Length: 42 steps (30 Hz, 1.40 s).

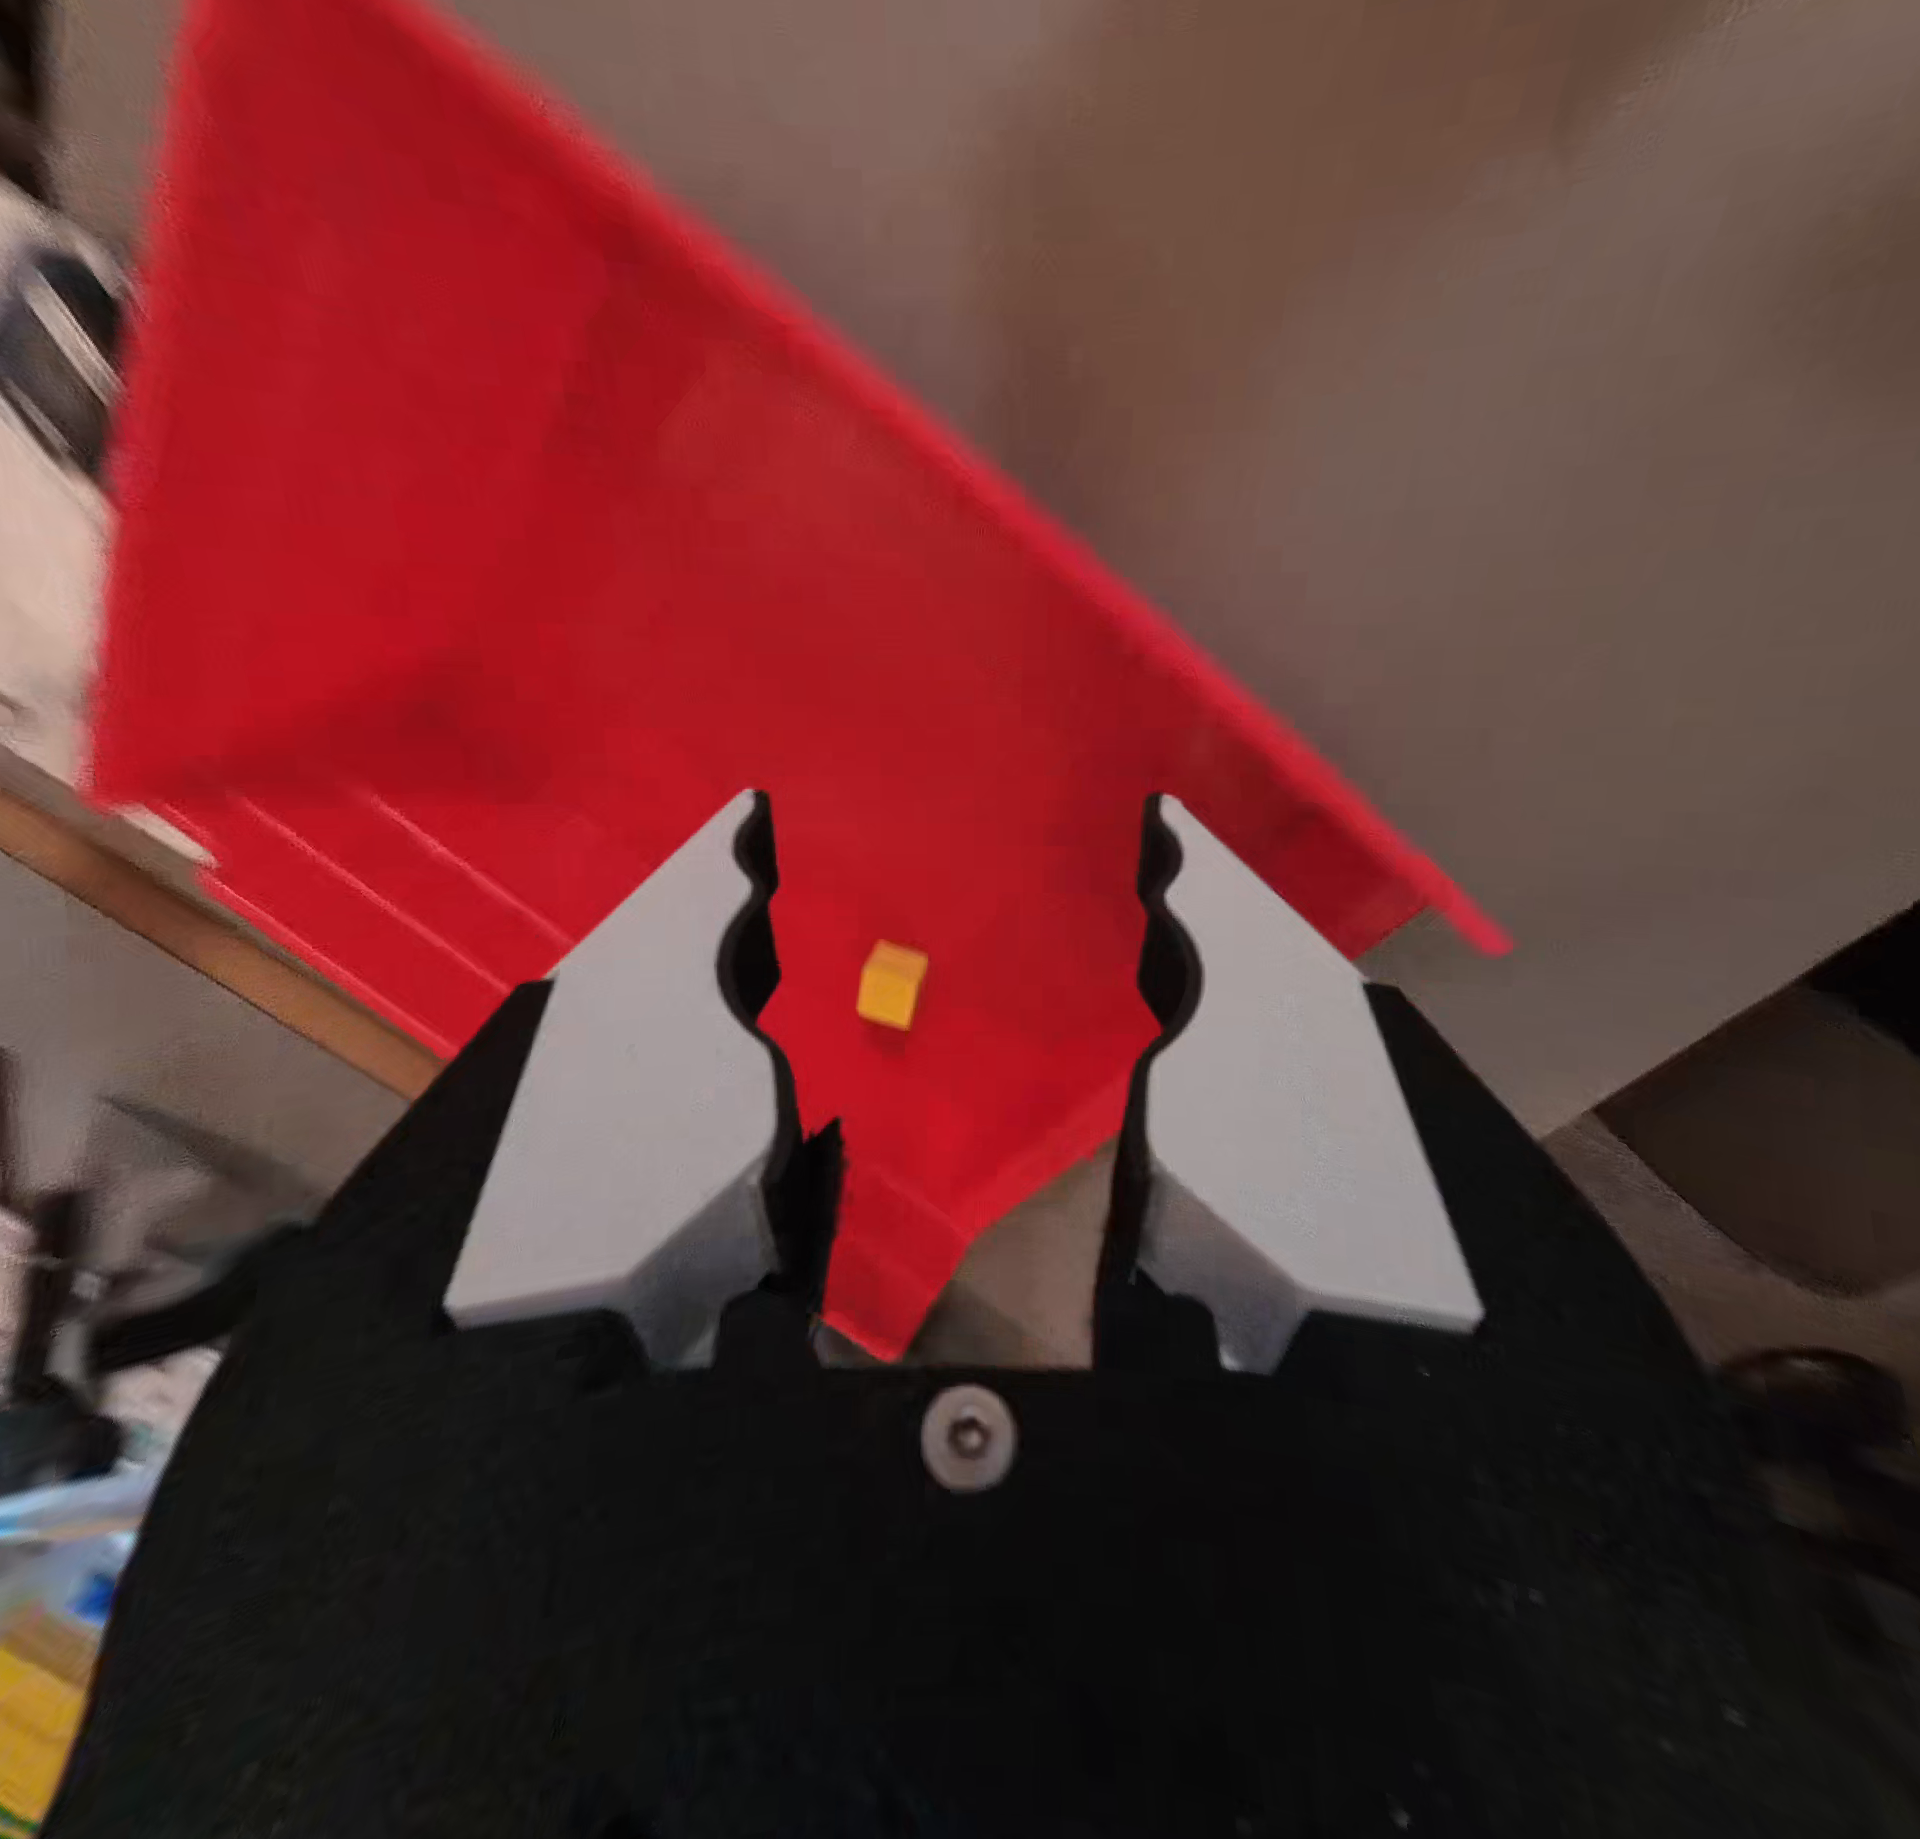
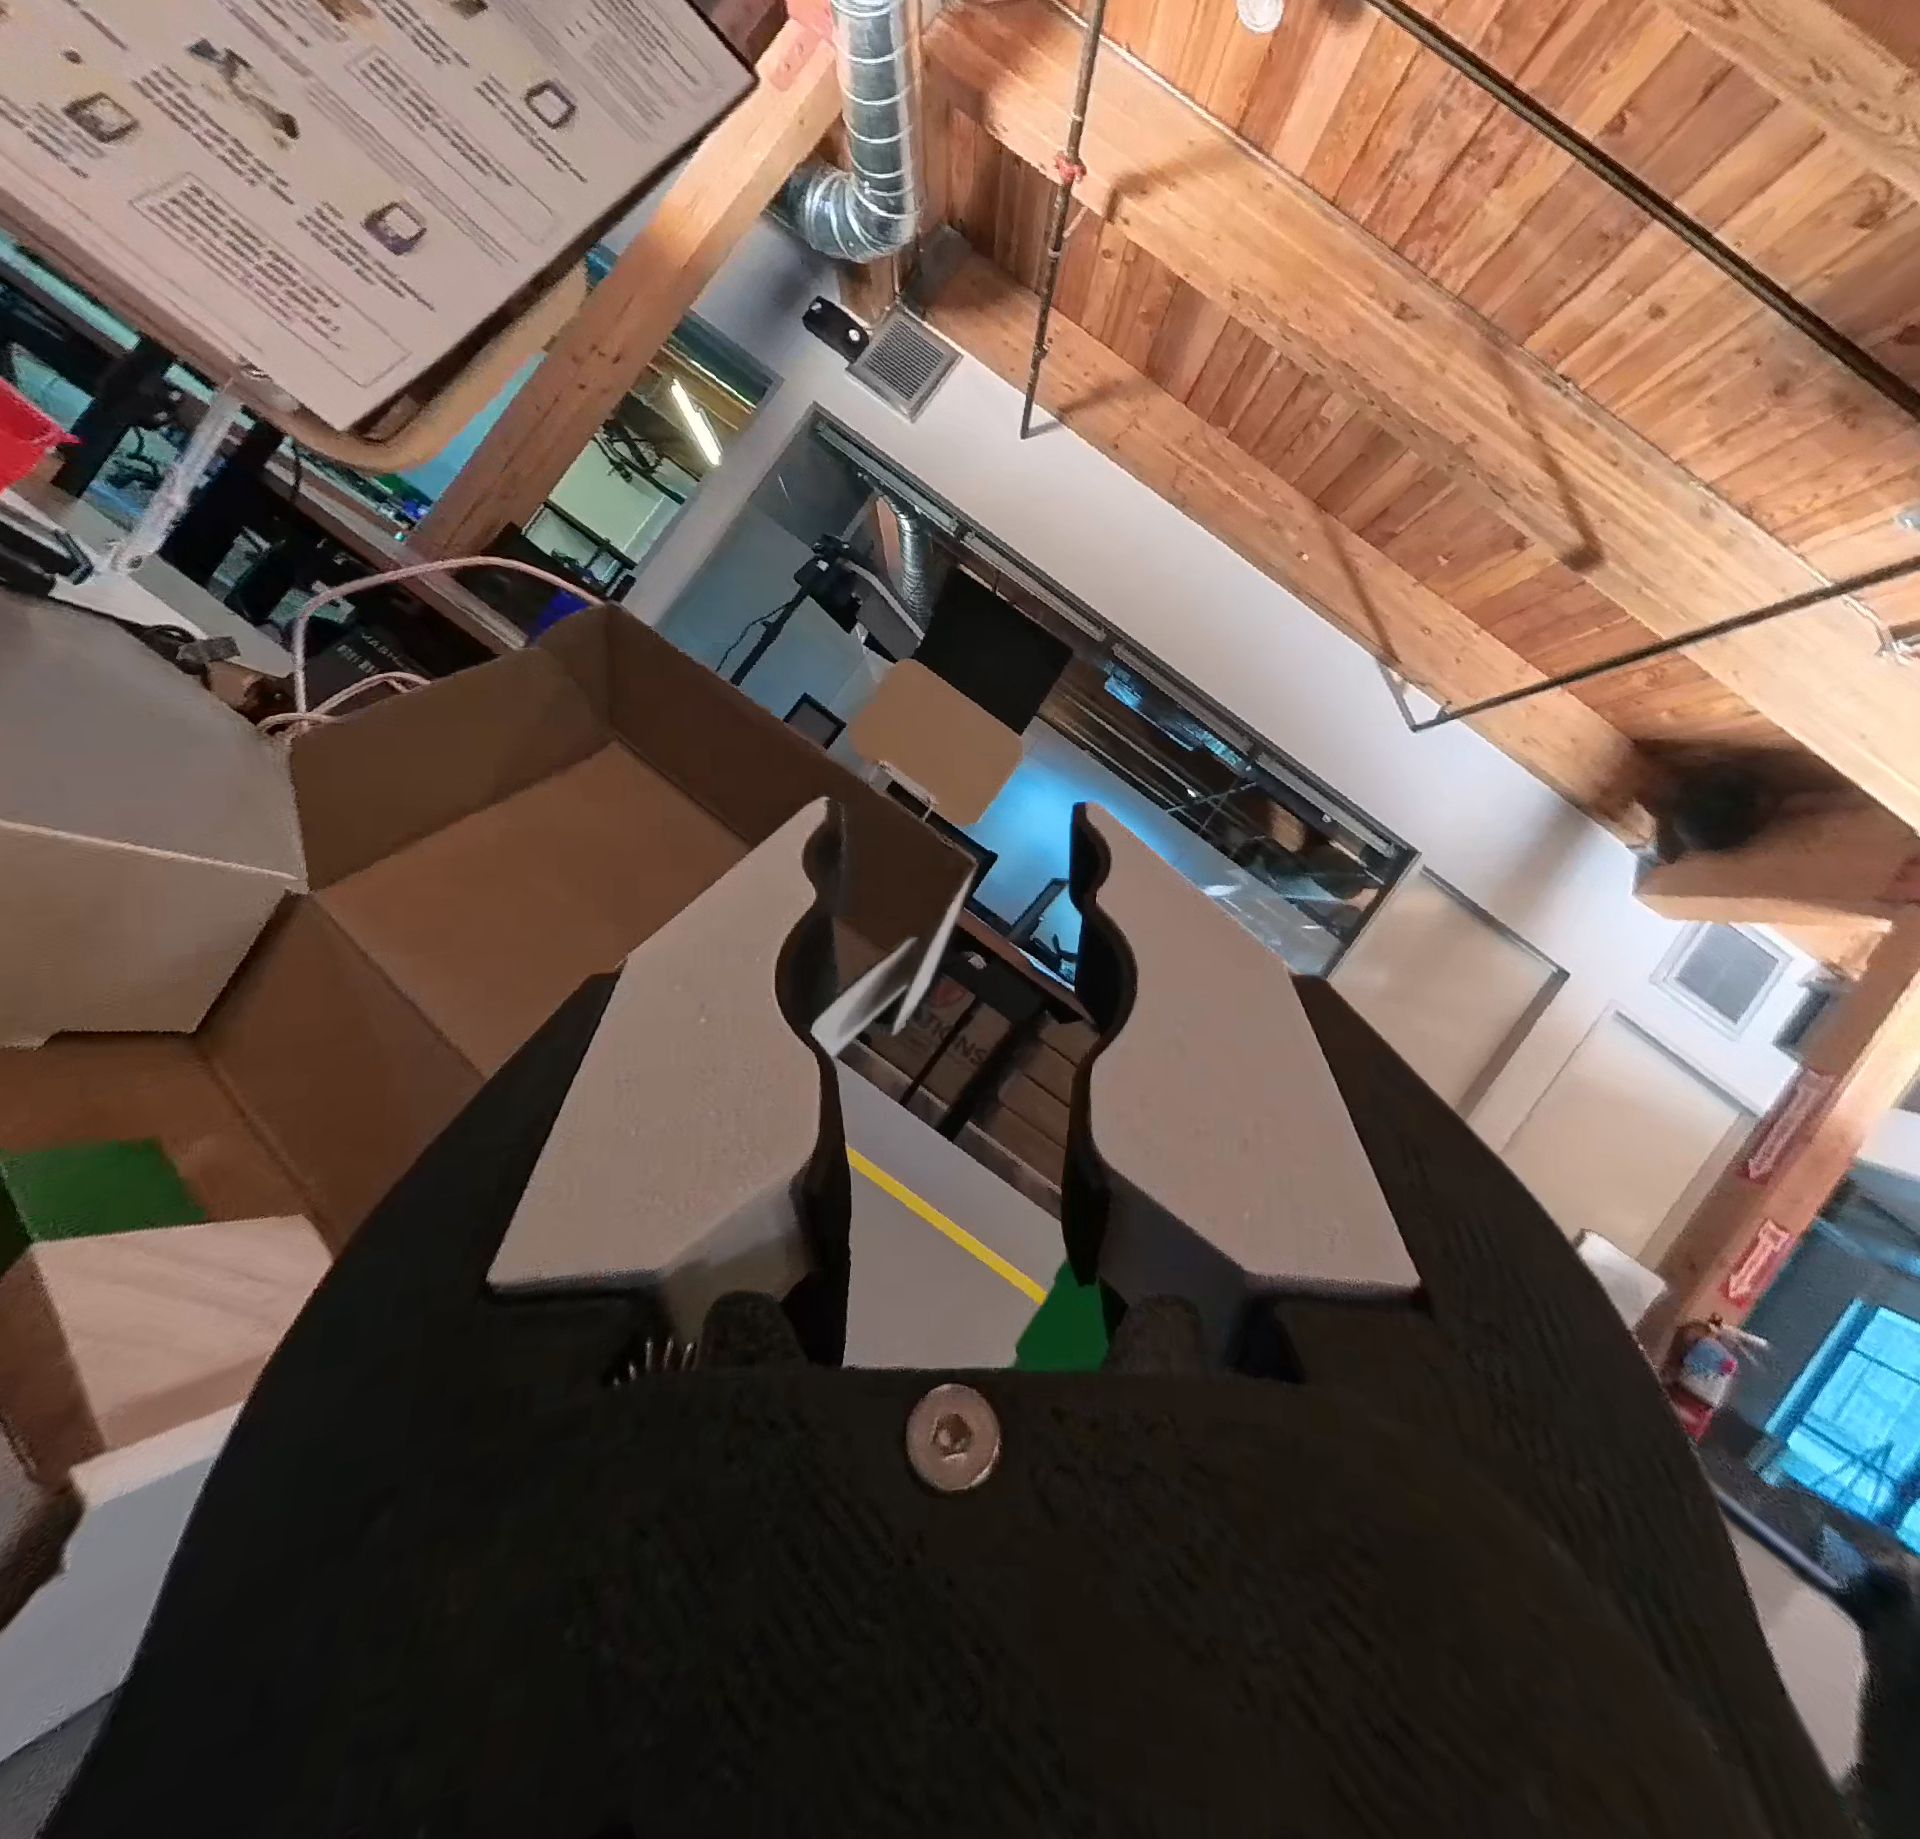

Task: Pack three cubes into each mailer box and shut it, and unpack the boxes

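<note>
Overhead, so to speak, both grippers point at quite different things. Counting first: 1 small yellow cube [image 1: 891, 979], 1 large red plastic bin [image 1: 499, 542], 1 brown cardboard mailer box [image 2: 540, 854] standing open, and 2 grippers.

From the left wrist view, the left gripper [image 1: 956, 802] hangs above the red bin, whose floor and raised rim fill most of the picture, somewhat blurred. The yellow cube lies alone on the bin's floor, seen between the 2 grey fingers [image 1: 665, 1010] but apart from both. The jaws stand wide and nothing is pressed between them. A grey surface [image 1: 1455, 335] spreads beyond the bin's rim. No box shows in this view.

From the right wrist view, the right gripper [image 2: 956, 813] tilts upward toward a wooden plank ceiling [image 2: 1455, 231] and a silver ribbed duct [image 2: 873, 75]. The open mailer box sits at its left, with its inside bare as far as it shows, 1 rounded tab flap [image 2: 940, 750] sticking up and a corner of the box's wall reaching in front of the left finger. The jaws are parted and the pads grip nothing. A printed white sheet on a board [image 2: 312, 127] hangs at the upper left. Only a sliver of red [image 2: 26, 439] shows at the left edge, and the cube does not show.
</note>
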Available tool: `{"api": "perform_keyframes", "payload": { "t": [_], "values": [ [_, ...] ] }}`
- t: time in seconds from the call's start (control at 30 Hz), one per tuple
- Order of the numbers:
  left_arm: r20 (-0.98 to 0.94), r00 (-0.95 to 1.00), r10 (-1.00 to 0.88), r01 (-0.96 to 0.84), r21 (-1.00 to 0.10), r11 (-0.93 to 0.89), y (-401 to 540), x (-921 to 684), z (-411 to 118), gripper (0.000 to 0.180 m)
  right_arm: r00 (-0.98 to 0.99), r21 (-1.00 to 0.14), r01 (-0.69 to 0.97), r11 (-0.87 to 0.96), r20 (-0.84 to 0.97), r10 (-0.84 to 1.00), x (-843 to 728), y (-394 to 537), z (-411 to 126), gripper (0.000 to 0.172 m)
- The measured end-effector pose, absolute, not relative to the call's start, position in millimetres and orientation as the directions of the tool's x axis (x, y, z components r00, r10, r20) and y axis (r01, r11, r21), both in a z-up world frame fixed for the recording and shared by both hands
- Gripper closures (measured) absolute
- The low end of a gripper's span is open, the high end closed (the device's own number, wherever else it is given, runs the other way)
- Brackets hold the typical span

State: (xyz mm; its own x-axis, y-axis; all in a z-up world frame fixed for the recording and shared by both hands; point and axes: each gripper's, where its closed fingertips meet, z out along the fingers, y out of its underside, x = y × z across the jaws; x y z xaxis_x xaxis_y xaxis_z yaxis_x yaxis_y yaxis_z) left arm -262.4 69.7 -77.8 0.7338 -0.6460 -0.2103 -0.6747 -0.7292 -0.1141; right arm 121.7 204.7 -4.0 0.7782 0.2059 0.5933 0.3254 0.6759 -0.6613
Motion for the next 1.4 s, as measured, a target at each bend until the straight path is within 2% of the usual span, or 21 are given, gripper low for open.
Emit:
{"api": "perform_keyframes", "payload": {
  "t": [0.03, 0.13, 0.33, 0.5, 0.63, 0.8, 1.0, 1.03, 1.13, 1.2, 1.3, 1.4],
  "values": [
    [-0.190, 0.758, -0.624, -0.646, -0.089, -0.758, 61.7, -278.5, -87.6, 0.111, 0.770, -0.657, 0.330, 0.677, 0.603, 0.209, 118.9, 204.1, -5.4, 0.131],
    [-0.192, 0.762, -0.618, -0.629, 0.009, -0.778, 41.4, -320.4, -114.0, 0.113, 0.755, -0.660, 0.331, 0.674, 0.614, 0.230, 113.2, 204.0, -9.7, 0.131],
    [-0.319, 0.583, -0.747, -0.739, 0.173, -0.651, 34.0, -361.7, -144.2, 0.128, 0.748, -0.669, 0.332, 0.666, 0.616, 0.247, 111.1, 205.2, -13.1, 0.132],
    [-0.245, 0.658, -0.712, -0.681, 0.209, -0.702, 21.8, -376.4, -164.3, 0.123, 0.742, -0.668, 0.335, 0.665, 0.621, 0.250, 110.4, 205.1, -13.7, 0.132],
    [-0.233, 0.658, -0.717, -0.672, 0.248, -0.697, 14.9, -384.5, -174.6, 0.128, 0.743, -0.664, 0.338, 0.667, 0.624, 0.244, 110.7, 205.0, -13.1, 0.132],
    [-0.247, 0.639, -0.729, -0.694, 0.223, -0.684, 22.0, -382.7, -177.7, 0.143, 0.738, -0.663, 0.341, 0.666, 0.628, 0.247, 109.1, 204.8, -13.9, 0.132],
    [-0.230, 0.618, -0.752, -0.703, 0.268, -0.659, 18.2, -383.6, -179.8, 0.160, 0.731, -0.654, 0.348, 0.672, 0.638, 0.242, 108.0, 203.3, -13.0, 0.132],
    [-0.278, 0.606, -0.745, -0.695, 0.270, -0.666, 24.7, -386.9, -176.1, 0.160, 0.731, -0.653, 0.348, 0.673, 0.639, 0.242, 107.8, 203.2, -12.9, 0.132],
    [-0.498, 0.479, -0.723, -0.736, 0.221, -0.640, 64.1, -375.2, -140.9, 0.160, 0.736, -0.656, 0.337, 0.675, 0.631, 0.245, 106.5, 202.5, -11.3, 0.133],
    [-0.607, 0.396, -0.689, -0.822, 0.100, -0.560, 97.5, -328.8, -107.8, 0.160, 0.740, -0.662, 0.330, 0.673, 0.624, 0.251, 104.1, 202.7, -11.2, 0.133],
    [-0.652, 0.310, -0.692, -0.939, -0.097, -0.330, 133.8, -218.6, -68.6, 0.160, 0.743, -0.666, 0.328, 0.670, 0.619, 0.252, 103.1, 203.2, -12.4, 0.133],
    [-0.613, 0.196, -0.765, -0.979, -0.171, -0.114, 145.3, -111.7, -62.1, 0.160, 0.754, -0.677, 0.320, 0.662, 0.605, 0.254, 106.3, 205.2, -11.9, 0.133]
  ]
}}
